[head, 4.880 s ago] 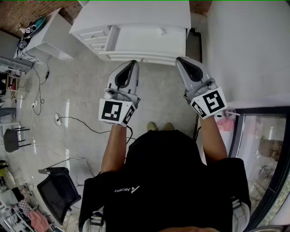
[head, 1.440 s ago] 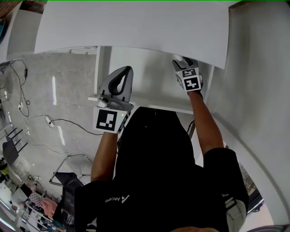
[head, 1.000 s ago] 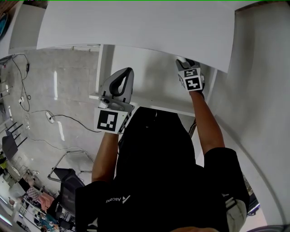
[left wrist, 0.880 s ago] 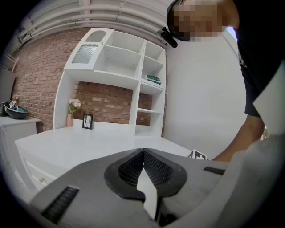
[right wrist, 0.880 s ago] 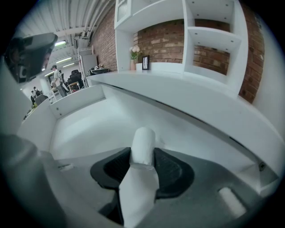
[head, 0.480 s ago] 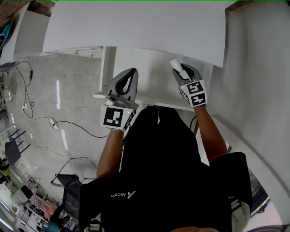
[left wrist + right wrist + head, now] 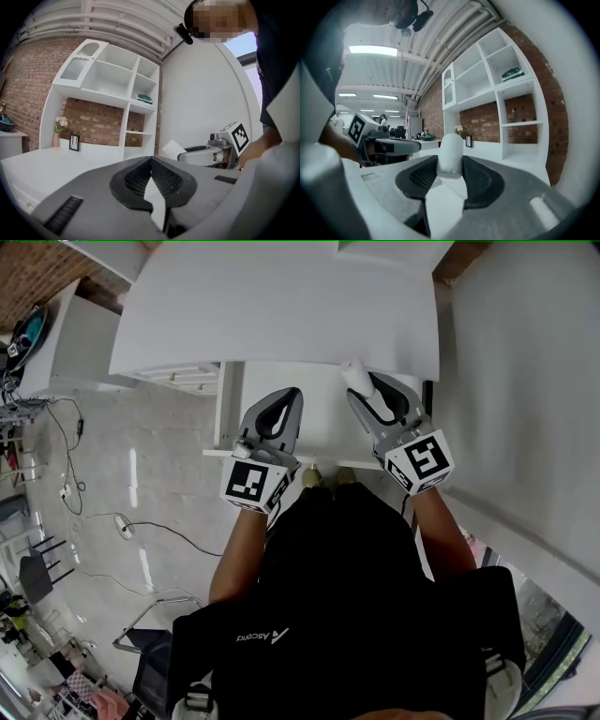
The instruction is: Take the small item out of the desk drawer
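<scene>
The small white cylindrical item (image 7: 353, 374) stands out of the tips of my right gripper (image 7: 362, 390), which is shut on it above the open desk drawer (image 7: 323, 427). In the right gripper view the item (image 7: 451, 151) sits upright between the two dark pads of the right gripper (image 7: 451, 165). My left gripper (image 7: 288, 396) hovers beside it to the left, over the drawer's left part, its jaws shut with nothing between them (image 7: 151, 162). The left gripper view shows the right gripper (image 7: 202, 154) with the item (image 7: 172, 149) at its tip.
The white desk top (image 7: 281, 306) juts over the drawer's back. A white wall (image 7: 525, 381) runs along the right. White shelves (image 7: 112, 93) on a brick wall stand behind the desk, with a small frame (image 7: 74, 142) and flowers (image 7: 58, 125). Cables (image 7: 141, 521) lie on the floor.
My right gripper has drawn back from under the desk top toward the person, bringing the white item out with it. The left gripper has shifted a little to the right.
</scene>
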Demonstrator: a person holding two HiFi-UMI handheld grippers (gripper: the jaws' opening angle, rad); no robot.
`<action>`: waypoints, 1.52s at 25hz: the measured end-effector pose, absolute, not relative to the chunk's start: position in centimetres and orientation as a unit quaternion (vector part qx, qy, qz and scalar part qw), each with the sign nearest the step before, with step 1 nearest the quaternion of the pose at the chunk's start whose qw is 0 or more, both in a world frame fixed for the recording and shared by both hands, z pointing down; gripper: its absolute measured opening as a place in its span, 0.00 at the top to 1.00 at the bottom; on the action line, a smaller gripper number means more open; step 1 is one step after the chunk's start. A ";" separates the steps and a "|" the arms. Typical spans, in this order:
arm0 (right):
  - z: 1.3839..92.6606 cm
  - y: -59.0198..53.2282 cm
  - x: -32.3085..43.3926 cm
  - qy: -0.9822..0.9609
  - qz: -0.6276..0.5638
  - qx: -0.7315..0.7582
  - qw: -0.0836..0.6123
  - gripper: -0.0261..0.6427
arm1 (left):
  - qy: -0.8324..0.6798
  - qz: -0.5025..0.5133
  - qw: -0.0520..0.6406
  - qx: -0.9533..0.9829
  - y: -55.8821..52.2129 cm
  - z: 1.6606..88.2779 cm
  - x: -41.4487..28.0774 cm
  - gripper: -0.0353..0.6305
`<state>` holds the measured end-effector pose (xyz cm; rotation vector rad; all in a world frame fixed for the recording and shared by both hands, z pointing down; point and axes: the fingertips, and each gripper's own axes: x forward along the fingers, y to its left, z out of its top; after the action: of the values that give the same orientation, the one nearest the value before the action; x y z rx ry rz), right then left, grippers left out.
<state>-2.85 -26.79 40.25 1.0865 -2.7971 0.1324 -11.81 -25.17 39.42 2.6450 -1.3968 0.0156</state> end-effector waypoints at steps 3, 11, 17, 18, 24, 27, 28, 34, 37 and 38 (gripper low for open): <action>36.7 -24.6 -2.1 -0.935 0.023 0.353 0.028 0.72 | -0.459 -0.007 0.062 0.886 -23.8 36.9 -9.9 0.95; 30.4 -21.1 -1.3 -0.940 -0.008 0.339 -0.039 0.72 | -0.447 -0.022 0.030 0.894 -21.1 32.1 -8.1 0.95; 29.7 -20.8 -1.8 -0.940 -0.015 0.339 -0.045 0.72 | -0.447 -0.024 0.021 0.894 -21.0 30.9 -8.1 0.95; 29.9 -20.8 -1.7 -0.940 -0.015 0.339 -0.044 0.72 | -0.446 -0.024 0.020 0.894 -21.0 30.9 -7.9 0.95; 30.1 -20.9 -1.1 -0.938 -0.015 0.345 -0.044 0.72 | -0.447 -0.030 0.018 0.894 -21.2 30.9 -7.8 0.95; 30.1 -21.0 -0.8 -0.936 -0.015 0.348 -0.043 0.72 | -0.448 -0.030 0.018 0.893 -21.3 30.9 -7.8 0.95; 30.2 -21.1 -0.7 -0.936 -0.015 0.350 -0.043 0.72 | -0.448 -0.029 0.018 0.893 -21.3 30.9 -7.9 0.95; 31.0 -21.3 -0.6 -0.935 -0.012 0.352 -0.038 0.72 | -0.450 -0.029 0.020 0.893 -21.6 31.4 -8.0 0.95; 31.4 -21.4 -0.5 -0.935 -0.012 0.352 -0.035 0.72 | -0.450 -0.028 0.021 0.893 -21.8 31.6 -8.0 0.95; 31.5 -21.4 -0.5 -0.935 -0.012 0.352 -0.034 0.72 | -0.450 -0.028 0.021 0.893 -21.8 31.7 -8.0 0.95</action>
<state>-0.53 -21.44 31.50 1.1296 -3.0035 -0.0383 -7.95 -21.84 31.71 2.7675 -1.3938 -0.0857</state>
